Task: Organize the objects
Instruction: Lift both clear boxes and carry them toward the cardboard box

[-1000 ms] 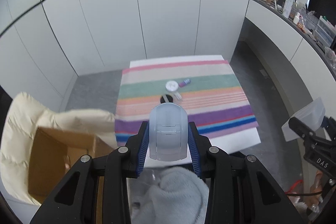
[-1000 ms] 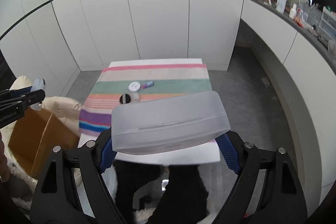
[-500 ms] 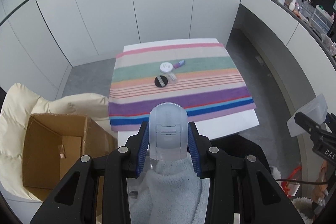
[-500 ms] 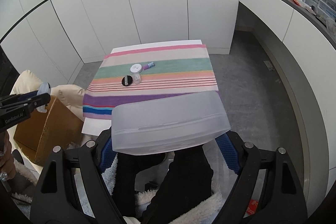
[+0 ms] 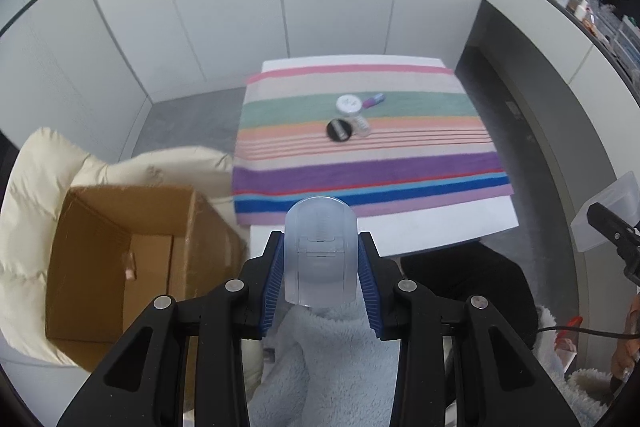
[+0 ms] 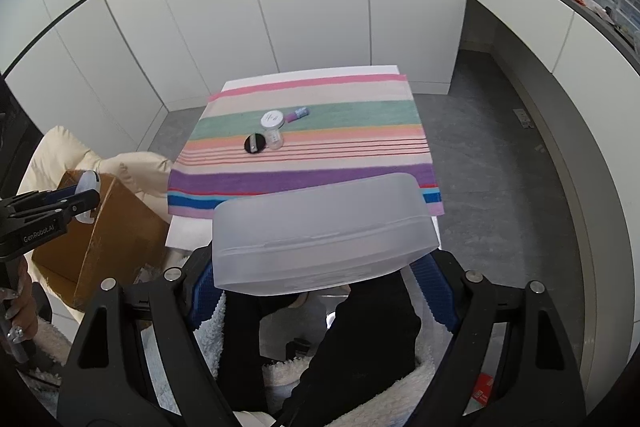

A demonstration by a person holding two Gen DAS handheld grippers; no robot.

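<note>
The frosted plastic case (image 6: 320,231), judged light, stiff and slippery, is clamped at its ends by the wide-set right claw (image 6: 320,283). A small translucent box (image 5: 320,251) is pinched by the narrowly set left claw (image 5: 320,267), with the table (image 5: 440,227) at twelve o'clock.

You hold frosted, translucent plastic cases (image 6: 320,227); a woven striped cloth (image 5: 360,147) covers the smooth white table (image 5: 440,227).

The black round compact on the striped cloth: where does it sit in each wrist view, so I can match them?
Left wrist view: the black round compact lies just above centre, on the orange stripes, left of a clear jar.
Right wrist view: it lies left of centre, on the same stripes.
Shared landmark: the white-lidded jar just behind it on the striped cloth.
</note>
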